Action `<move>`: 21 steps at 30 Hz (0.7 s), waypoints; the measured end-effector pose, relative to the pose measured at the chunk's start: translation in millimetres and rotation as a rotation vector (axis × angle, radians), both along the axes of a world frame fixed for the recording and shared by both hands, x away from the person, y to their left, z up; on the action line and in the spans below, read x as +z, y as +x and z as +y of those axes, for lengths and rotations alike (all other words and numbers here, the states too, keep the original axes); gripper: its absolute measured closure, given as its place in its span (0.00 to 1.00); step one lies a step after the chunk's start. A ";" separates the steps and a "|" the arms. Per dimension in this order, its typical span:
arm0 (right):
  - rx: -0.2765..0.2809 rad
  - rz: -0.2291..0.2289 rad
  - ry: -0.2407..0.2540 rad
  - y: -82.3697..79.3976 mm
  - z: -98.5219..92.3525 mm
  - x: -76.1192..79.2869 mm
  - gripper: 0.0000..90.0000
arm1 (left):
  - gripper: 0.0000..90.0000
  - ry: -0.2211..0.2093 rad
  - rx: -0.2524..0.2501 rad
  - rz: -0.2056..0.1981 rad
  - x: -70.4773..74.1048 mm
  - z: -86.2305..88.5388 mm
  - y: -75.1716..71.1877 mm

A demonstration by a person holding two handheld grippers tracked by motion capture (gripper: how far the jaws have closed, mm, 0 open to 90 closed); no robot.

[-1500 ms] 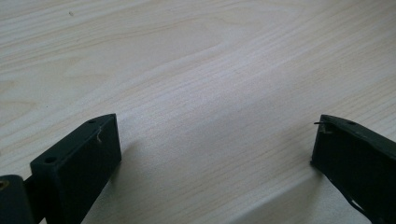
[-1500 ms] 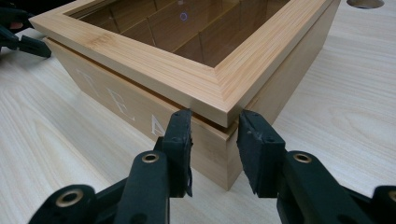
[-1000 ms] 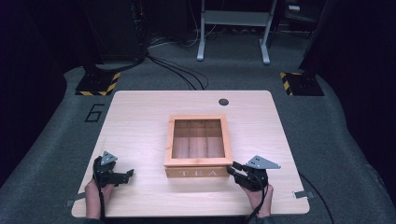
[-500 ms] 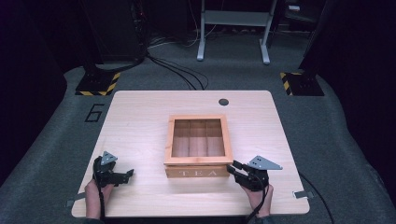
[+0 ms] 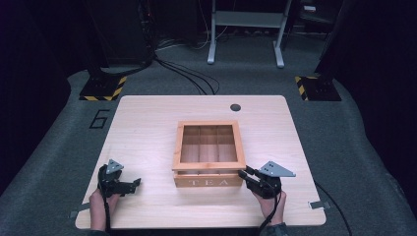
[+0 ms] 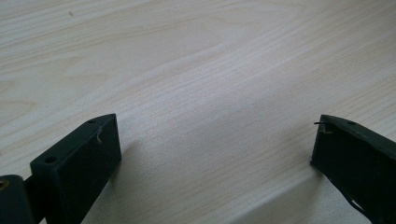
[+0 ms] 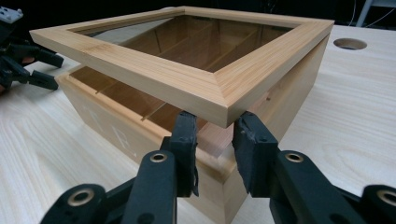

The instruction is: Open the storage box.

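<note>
Jaws of right gripper [image 7: 212, 123] under raised lid [image 7: 187, 60] corner, closing, unclamped — left gripper [image 6: 212, 140] apart.

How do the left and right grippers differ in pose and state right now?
The left gripper rests apart from the tea box, jaws wide open over bare table. The right gripper sits at the box's front corner under the raised lid, jaws narrower and just closing. Both are hand-held near the table's front edge.

Black claws [image 5: 252, 176], grey triangular plates [image 5: 277, 169]
</note>
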State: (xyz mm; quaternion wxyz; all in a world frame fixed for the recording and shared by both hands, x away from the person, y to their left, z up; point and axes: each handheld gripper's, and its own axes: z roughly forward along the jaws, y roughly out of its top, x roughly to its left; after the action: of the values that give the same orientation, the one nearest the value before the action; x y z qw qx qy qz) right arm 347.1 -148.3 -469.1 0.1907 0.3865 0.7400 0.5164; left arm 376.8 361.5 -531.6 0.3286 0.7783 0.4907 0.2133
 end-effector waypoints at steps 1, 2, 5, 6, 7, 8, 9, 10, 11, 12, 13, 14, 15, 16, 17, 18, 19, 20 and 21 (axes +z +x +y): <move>0.002 -0.001 -0.006 0.8 -0.1 1.2 0.78 | 0.01 0.000 0.002 -0.004 -0.2 -0.2 0.0; -0.003 -0.003 -0.002 1.5 0.8 2.8 0.79 | 0.01 0.000 0.002 -0.003 -0.2 -0.2 0.0; -0.001 -0.009 0.004 4.6 1.0 7.3 0.80 | 0.01 0.000 0.002 -0.003 -0.2 -0.2 0.0; -0.001 -0.009 0.004 4.6 1.0 7.3 0.80 | 0.01 0.000 0.002 -0.003 -0.2 -0.2 0.0; -0.002 -0.007 0.003 5.3 0.9 8.6 0.80 | 0.01 0.001 0.002 -0.003 -0.2 -0.1 0.0; -0.002 -0.013 0.003 6.7 0.9 10.0 0.81 | 0.01 0.000 0.002 -0.003 -0.2 -0.2 0.0; -0.001 -0.014 0.001 8.3 1.2 12.3 0.81 | 0.01 0.000 0.002 -0.003 -0.2 -0.2 0.0; -0.001 -0.014 0.001 8.3 1.2 12.3 0.81 | 0.01 0.000 0.002 -0.003 -0.2 -0.2 0.0; 0.000 -0.016 0.002 9.1 1.3 13.2 0.81 | 0.01 0.000 0.002 -0.003 -0.2 -0.2 0.0; -0.002 -0.018 0.005 10.4 1.5 15.2 0.82 | 0.01 0.000 0.002 -0.003 -0.2 -0.1 0.0; 0.001 -0.020 0.006 11.3 1.4 16.1 0.82 | 0.01 0.000 0.002 -0.003 -0.2 -0.1 0.0; -0.001 -0.021 0.005 12.4 1.5 17.6 0.82 | 0.01 0.000 0.002 -0.003 -0.2 -0.1 0.0; 0.000 -0.024 0.007 14.6 1.5 20.4 0.82 | 0.01 0.000 0.002 -0.003 -0.2 -0.2 0.0; 0.000 -0.024 0.007 14.6 1.5 20.4 0.82 | 0.01 0.000 0.002 -0.003 -0.2 -0.2 0.0; 0.003 -0.028 0.012 16.4 1.6 23.5 0.82 | 0.01 0.000 0.001 -0.003 -0.2 -0.1 0.0; 0.003 -0.028 0.012 16.4 1.6 23.5 0.82 | 0.01 0.000 0.001 -0.003 -0.2 -0.1 0.0; 0.004 -0.026 0.014 17.4 1.8 25.4 0.82 | 0.01 0.000 0.000 0.000 0.0 0.0 0.0; 0.005 -0.030 0.014 18.7 1.7 27.5 0.82 | 0.01 0.000 0.002 -0.003 -0.2 -0.2 0.0; 0.000 -0.031 0.017 19.2 2.0 28.9 0.82 | 0.01 0.000 0.002 -0.003 -0.2 -0.2 0.0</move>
State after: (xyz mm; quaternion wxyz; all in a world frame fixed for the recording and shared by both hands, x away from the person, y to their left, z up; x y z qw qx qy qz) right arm 366.3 -146.3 -440.3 0.1989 0.3802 0.7324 0.5287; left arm 376.8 361.3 -531.8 0.3290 0.7775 0.4910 0.2148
